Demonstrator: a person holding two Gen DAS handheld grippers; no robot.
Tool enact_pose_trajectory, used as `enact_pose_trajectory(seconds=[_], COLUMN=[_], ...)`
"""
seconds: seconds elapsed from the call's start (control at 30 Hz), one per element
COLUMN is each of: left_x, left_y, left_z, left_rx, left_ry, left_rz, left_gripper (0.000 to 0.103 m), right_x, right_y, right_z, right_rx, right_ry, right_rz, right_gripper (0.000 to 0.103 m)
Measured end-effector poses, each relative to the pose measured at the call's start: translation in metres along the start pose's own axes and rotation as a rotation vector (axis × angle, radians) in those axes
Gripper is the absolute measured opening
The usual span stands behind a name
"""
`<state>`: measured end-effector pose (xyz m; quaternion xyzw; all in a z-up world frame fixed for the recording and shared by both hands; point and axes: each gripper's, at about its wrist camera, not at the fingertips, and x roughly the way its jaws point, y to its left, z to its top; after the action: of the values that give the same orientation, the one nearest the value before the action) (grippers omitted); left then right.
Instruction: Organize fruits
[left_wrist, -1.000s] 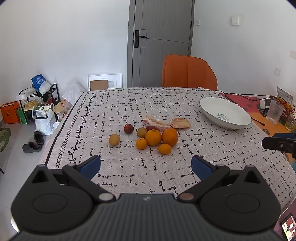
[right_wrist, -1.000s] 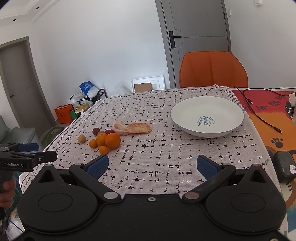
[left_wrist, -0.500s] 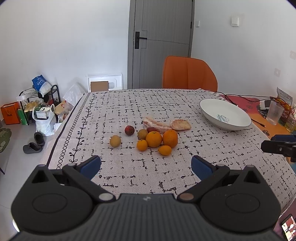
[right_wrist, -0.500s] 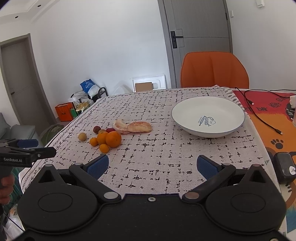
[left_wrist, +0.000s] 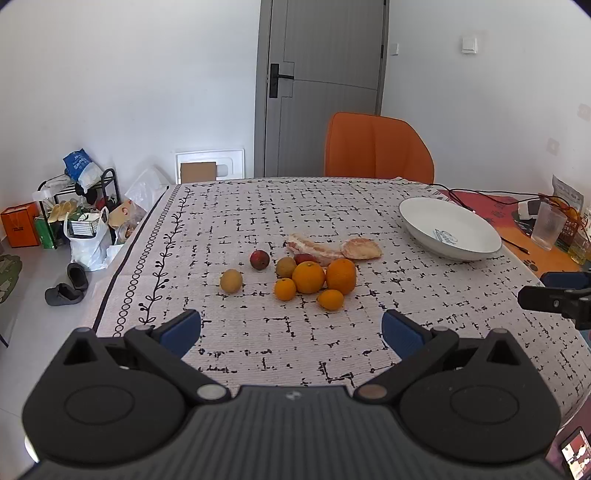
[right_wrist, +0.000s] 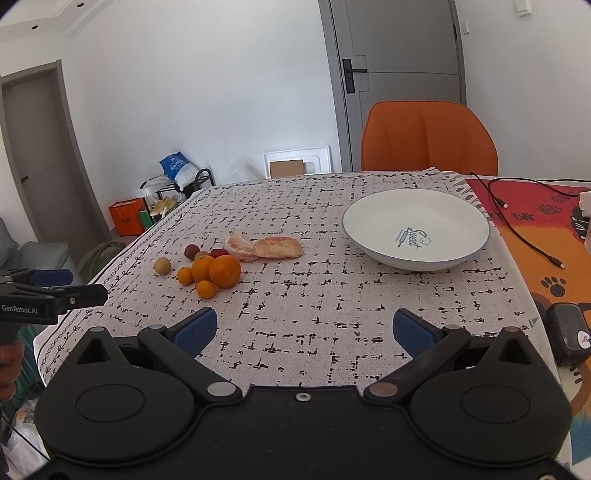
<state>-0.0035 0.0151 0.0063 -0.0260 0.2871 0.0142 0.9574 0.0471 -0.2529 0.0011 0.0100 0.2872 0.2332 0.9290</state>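
A cluster of fruit lies mid-table: two large oranges (left_wrist: 308, 277) (right_wrist: 224, 271), small tangerines (left_wrist: 284, 289), a yellow-brown round fruit (left_wrist: 231, 281) set apart on the left, a dark red fruit (left_wrist: 259, 259), and peeled pomelo pieces (left_wrist: 361, 249) (right_wrist: 277, 247). An empty white bowl (left_wrist: 424, 229) (right_wrist: 369, 236) stands to the right. My left gripper (left_wrist: 291, 334) hovers open above the near cloth, short of the fruit. Nothing sits between the fingers of my open right gripper (right_wrist: 302, 332), which hovers nearer the bowl.
An orange chair (left_wrist: 376, 155) stands behind the table, before a grey door (left_wrist: 321, 85). On the right lie cables (right_wrist: 524, 229), a glass (left_wrist: 548, 229) and a black device (right_wrist: 567, 332). Bags, a shoe rack (left_wrist: 74, 206) and slippers sit on the floor at left.
Both views have drifted slightly; the fruit and bowl sit a little lower and closer in frame. Both grippers stay open; no fruit moved.
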Motion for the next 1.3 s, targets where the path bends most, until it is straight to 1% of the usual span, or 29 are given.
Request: enact_pose_trajectory(seconds=[0.17, 0.4, 0.6, 0.7, 0.77, 0.83, 0.9, 0.93, 1.0, 1.07, 1.13, 1.2, 1.27, 1.3], left_x=[0.005, 0.019, 0.034, 0.039, 0.042, 0.045, 0.049, 0.051, 0.055, 0.059, 0.062, 0.066, 0.071, 0.073], left_y=[0.003, 0.008, 0.015, 0.02, 0.021, 0.022, 0.026, 0.028, 0.031, 0.032, 0.035, 0.036, 0.037, 0.036], left_z=[-0.003, -0.011, -0.018, -0.019, -0.019, -0.018, -0.017, -0.016, -0.016, -0.015, -0.014, -0.012, -0.011, -0.01], left_rx=[-0.008, -0.022, -0.062, -0.091, -0.092, -0.097, -0.123, -0.138, -0.148, -0.156, -0.168, -0.174, -0.17, -0.168], left_ry=[0.004, -0.005, 0.0, -0.009, -0.021, -0.022, -0.023, -0.021, -0.017, -0.021, -0.026, -0.028, -0.031, -0.032], left_rz=[-0.007, -0.041, -0.069, -0.082, -0.08, -0.076, -0.088, -0.093, -0.092, -0.092, -0.092, -0.092, -0.087, -0.087], left_gripper=[0.103, 0.103, 0.101, 0.101, 0.1, 0.094, 0.091, 0.09, 0.082, 0.078, 0.069, 0.066, 0.064, 0.062], right_x=[0.008, 0.026, 0.043, 0.054, 0.06, 0.066, 0.073, 0.077, 0.084, 0.091, 0.097, 0.104, 0.111, 0.115], right_y=[0.002, 0.002, -0.001, 0.002, 0.004, 0.005, 0.007, 0.007, 0.01, 0.013, 0.015, 0.018, 0.021, 0.022], right_z=[-0.002, -0.006, -0.009, -0.008, -0.006, -0.003, -0.002, -0.001, 0.001, 0.002, 0.004, 0.005, 0.007, 0.008], right_rx=[-0.009, -0.011, 0.026, 0.027, 0.025, 0.024, 0.024, 0.022, 0.022, 0.02, 0.018, 0.017, 0.014, 0.013], right_ry=[0.017, 0.044, 0.039, 0.034, 0.028, 0.026, 0.028, 0.031, 0.036, 0.044, 0.051, 0.059, 0.067, 0.071], right_rz=[-0.004, 0.005, 0.074, 0.071, 0.077, 0.089, 0.099, 0.11, 0.129, 0.142, 0.155, 0.169, 0.188, 0.196], right_gripper=[0.103, 0.103, 0.103, 0.103, 0.103, 0.101, 0.097, 0.094, 0.088, 0.081, 0.078, 0.076, 0.07, 0.069])
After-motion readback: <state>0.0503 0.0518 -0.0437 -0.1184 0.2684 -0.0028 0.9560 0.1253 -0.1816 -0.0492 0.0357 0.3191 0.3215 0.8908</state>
